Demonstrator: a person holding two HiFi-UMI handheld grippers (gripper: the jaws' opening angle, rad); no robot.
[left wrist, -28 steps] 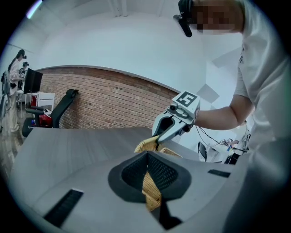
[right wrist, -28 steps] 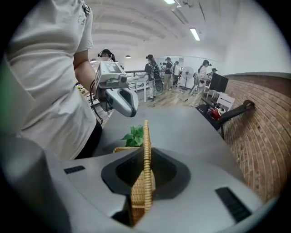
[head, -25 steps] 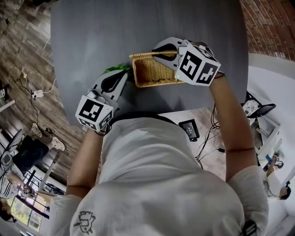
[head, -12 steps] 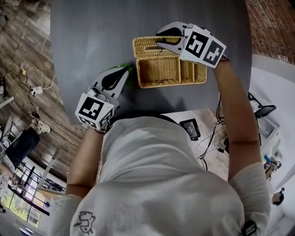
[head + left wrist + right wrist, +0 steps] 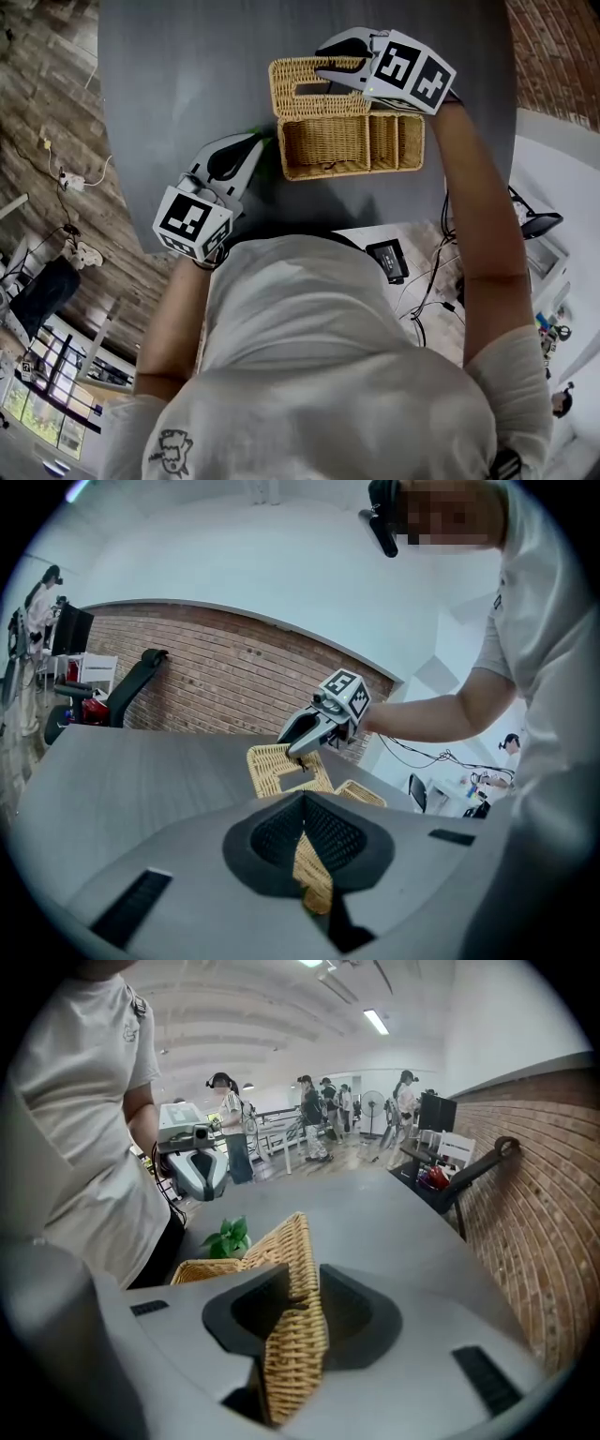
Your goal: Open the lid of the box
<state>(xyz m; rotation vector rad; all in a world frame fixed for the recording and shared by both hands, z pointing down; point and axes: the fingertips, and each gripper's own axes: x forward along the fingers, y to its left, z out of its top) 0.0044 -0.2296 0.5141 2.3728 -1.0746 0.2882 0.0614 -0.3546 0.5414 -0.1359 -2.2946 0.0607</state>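
Observation:
The wicker box (image 5: 323, 141) stands open on the grey table. Its lid (image 5: 295, 89) is folded back on the far side. My right gripper (image 5: 323, 70) is over the lid's far edge. In the right gripper view the lid (image 5: 295, 1335) lies between the jaws of that gripper (image 5: 305, 1274), which have just been opening and stand a little apart from it. My left gripper (image 5: 261, 145) is at the box's left wall. In the left gripper view its jaws (image 5: 305, 803) are closed on wicker (image 5: 314, 878). That view also takes in the right gripper (image 5: 298, 752) above the lid (image 5: 277, 766).
A small green plant (image 5: 255, 134) (image 5: 228, 1237) sits by the box's left wall, next to the left gripper. The table (image 5: 187, 75) ends near my body, with wooden floor to the left. A brick wall and an office chair (image 5: 131, 682) stand beyond the table.
The lid has swung from partly raised to folded back on the far side. My right gripper went away from my body with it. My left gripper has stayed put.

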